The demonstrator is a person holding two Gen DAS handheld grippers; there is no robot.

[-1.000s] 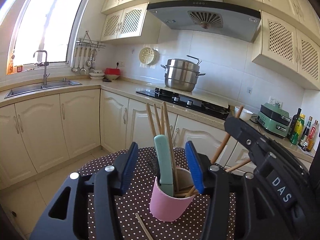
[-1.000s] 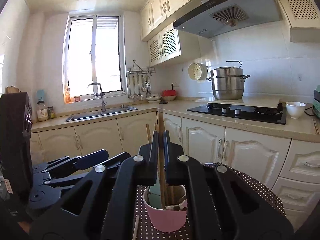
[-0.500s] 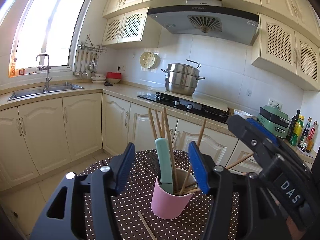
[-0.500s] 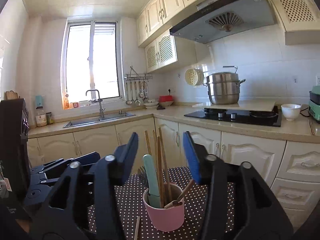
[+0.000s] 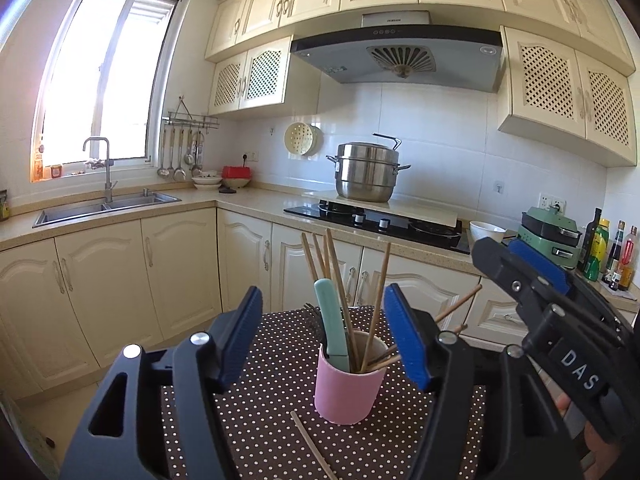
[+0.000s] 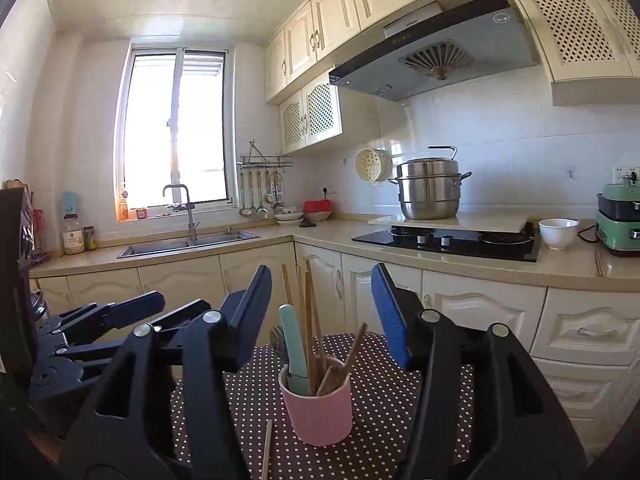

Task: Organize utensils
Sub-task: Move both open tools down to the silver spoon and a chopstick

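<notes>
Dotted tablecloth [image 5: 276,392]: both claws (jaws opening, empty) flank pink cup [image 5: 347,390].

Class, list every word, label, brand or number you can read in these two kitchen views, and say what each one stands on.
"DAS": white letters on the body of the right gripper, seen from the left wrist view.
Brand strip on the range hood: too small to read.
Labels on the bottles by the green appliance: too blurred to read.
Label on the jar left of the sink: unreadable.
Nothing else carries legible text.
</notes>
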